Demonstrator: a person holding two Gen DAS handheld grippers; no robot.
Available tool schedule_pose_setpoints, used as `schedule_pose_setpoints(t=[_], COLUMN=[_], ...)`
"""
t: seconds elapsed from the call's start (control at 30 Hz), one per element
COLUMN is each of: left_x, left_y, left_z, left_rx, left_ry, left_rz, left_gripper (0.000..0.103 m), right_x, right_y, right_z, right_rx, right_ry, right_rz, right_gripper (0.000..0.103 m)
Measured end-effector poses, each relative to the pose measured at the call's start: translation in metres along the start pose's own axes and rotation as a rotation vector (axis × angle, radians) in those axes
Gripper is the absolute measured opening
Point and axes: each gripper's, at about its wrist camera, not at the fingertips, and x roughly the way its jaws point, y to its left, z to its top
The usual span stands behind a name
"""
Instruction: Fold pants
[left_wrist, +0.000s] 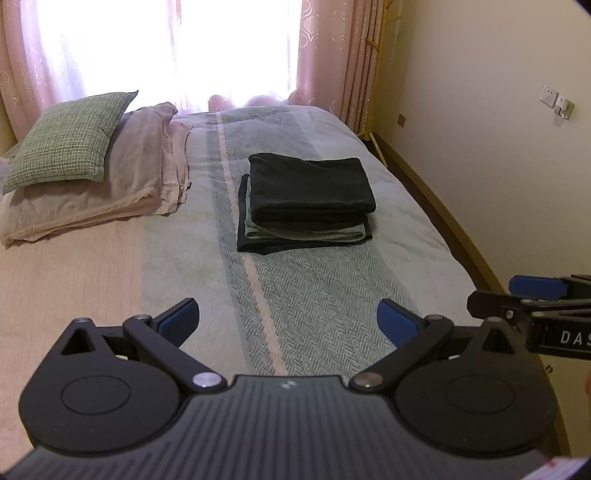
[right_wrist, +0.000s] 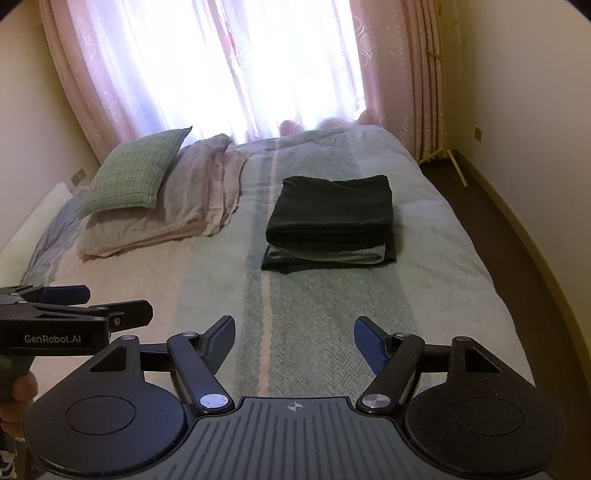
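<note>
Starting on the left side of the bed (left_wrist: 92, 266): there's a green checked pillow (left_wrist: 70, 140) propped on top of a folded pinkish blanket (left_wrist: 122, 184), up near the pink curtains (right_wrist: 122, 81) and the bright window. Moving toward the middle, the striped bedspread has a pale pink stripe running down it, and just right of that stripe sits the stack of folded pants (left_wrist: 308, 201), a dark pair on top, a grey-green one in the middle and another dark one at the bottom, edges pretty neat. The left gripper (left_wrist: 288, 321) is held over the near part of the bed, jaws spread wide with nothing in them, well short of the stack. The right gripper (right_wrist: 294, 341) is just beside it, jaws also wide apart and empty. Far right is the cream wall (left_wrist: 498, 129) with a socket (left_wrist: 547, 96).
</note>
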Motion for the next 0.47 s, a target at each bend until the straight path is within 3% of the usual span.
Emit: schedule_pose_setpoints(t=[0.47], left_x=[0.027], left_y=[-0.030], left_z=[0.026], left_rx=[-0.010], left_ry=[0.001], left_rz=[0.019], left_gripper=[0.101], right_x=[0.017], right_y=[-0.035], right_z=[0.028], right_rx=[-0.028], right_ry=[0.008], right_rz=[0.016], right_gripper=[0.069])
